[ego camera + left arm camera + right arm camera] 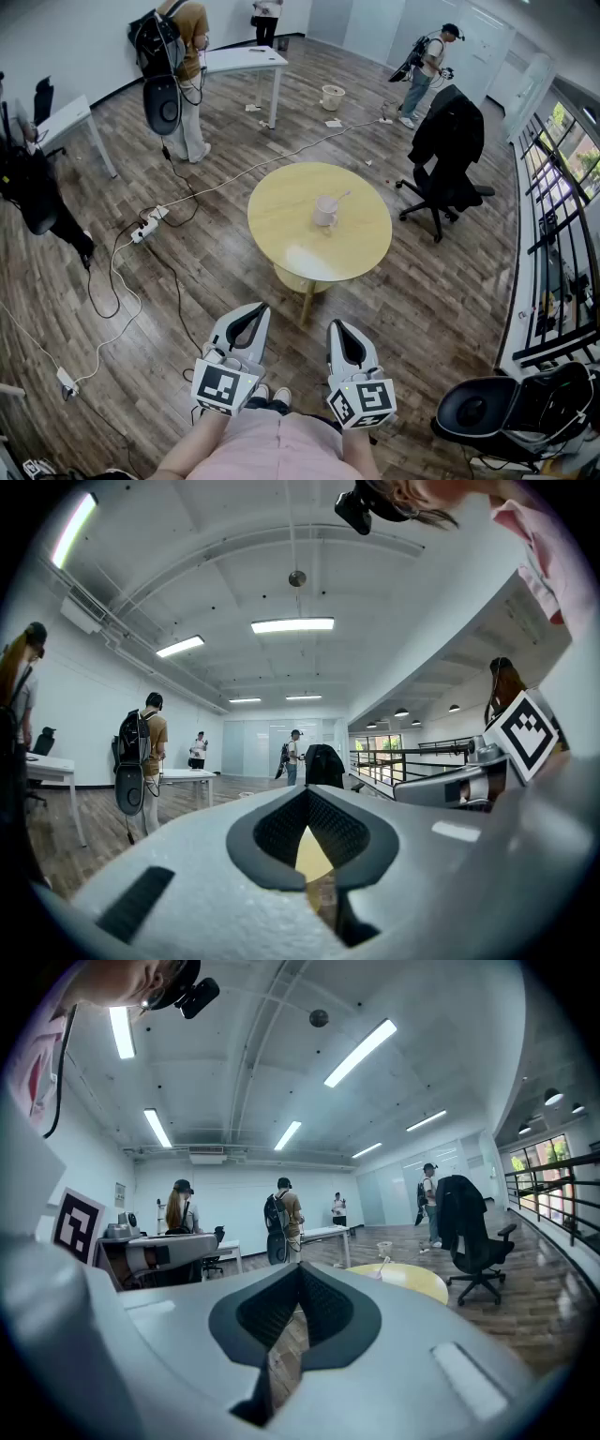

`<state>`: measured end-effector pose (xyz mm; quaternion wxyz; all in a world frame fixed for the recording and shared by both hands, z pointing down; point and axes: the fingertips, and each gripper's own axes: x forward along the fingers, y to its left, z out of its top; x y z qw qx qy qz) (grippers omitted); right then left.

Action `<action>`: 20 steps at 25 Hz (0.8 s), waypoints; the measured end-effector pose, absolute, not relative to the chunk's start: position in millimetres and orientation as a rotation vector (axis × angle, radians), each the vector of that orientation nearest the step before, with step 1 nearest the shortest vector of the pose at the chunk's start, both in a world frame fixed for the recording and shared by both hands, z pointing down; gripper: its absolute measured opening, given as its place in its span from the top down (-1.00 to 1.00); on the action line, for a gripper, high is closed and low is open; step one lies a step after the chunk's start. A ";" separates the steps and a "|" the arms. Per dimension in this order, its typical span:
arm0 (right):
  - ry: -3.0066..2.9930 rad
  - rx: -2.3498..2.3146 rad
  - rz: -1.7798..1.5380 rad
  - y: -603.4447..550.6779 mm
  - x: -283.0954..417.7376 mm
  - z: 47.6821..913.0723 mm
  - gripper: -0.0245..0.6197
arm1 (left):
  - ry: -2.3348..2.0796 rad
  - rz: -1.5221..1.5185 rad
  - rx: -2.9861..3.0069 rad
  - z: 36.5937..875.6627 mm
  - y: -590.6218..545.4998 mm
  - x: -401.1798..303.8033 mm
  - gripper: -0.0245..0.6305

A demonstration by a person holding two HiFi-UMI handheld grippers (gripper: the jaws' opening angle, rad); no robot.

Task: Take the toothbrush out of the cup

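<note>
Head view: a round pale-yellow wooden counter (281, 220) is seen at 12 o'clock of both claws, well apart from them. A pale pink cup (324, 214) is stood near its centre. A light-handled toothbrush (340, 198) is set in the cup, tilted towards 2 o'clock. The left claw (254, 309) and the right claw (337, 328) are held level above the wooden floor (422, 281), each pressed together with nothing pinched. A black office chair (450, 141) is placed at 2 o'clock of the counter.

Pale grey shells and ribbed black pads are seen on left gripper (251, 315) and right gripper (340, 330); a black-and-white marker cube (225, 386) is fitted to each. A pink top (281, 446) is worn.
</note>
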<state>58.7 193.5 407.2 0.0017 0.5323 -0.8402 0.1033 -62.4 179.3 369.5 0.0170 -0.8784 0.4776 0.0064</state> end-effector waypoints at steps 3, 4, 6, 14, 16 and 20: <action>-2.635 1.671 0.330 193.2 54.3 410.0 0.92 | 1.485 0.023 -2.735 372.0 178.3 -66.8 0.95; -2.635 1.672 0.331 192.6 53.8 410.2 0.92 | 1.484 0.028 -2.733 371.8 177.3 -67.6 0.95; -2.632 1.677 0.330 190.8 53.8 409.5 0.92 | 1.481 0.026 -2.738 372.4 175.3 -68.1 0.95; -2.615 1.681 0.339 190.1 55.9 411.7 0.92 | 1.479 0.018 -2.765 376.7 172.1 -65.0 0.95; -2.627 1.668 0.336 190.6 54.8 411.3 0.92 | 1.488 0.000 -2.775 379.5 172.3 -65.2 0.95; -2.697 1.625 0.333 190.5 51.4 406.9 0.91 | 1.487 0.050 -2.752 375.3 169.6 -64.9 0.95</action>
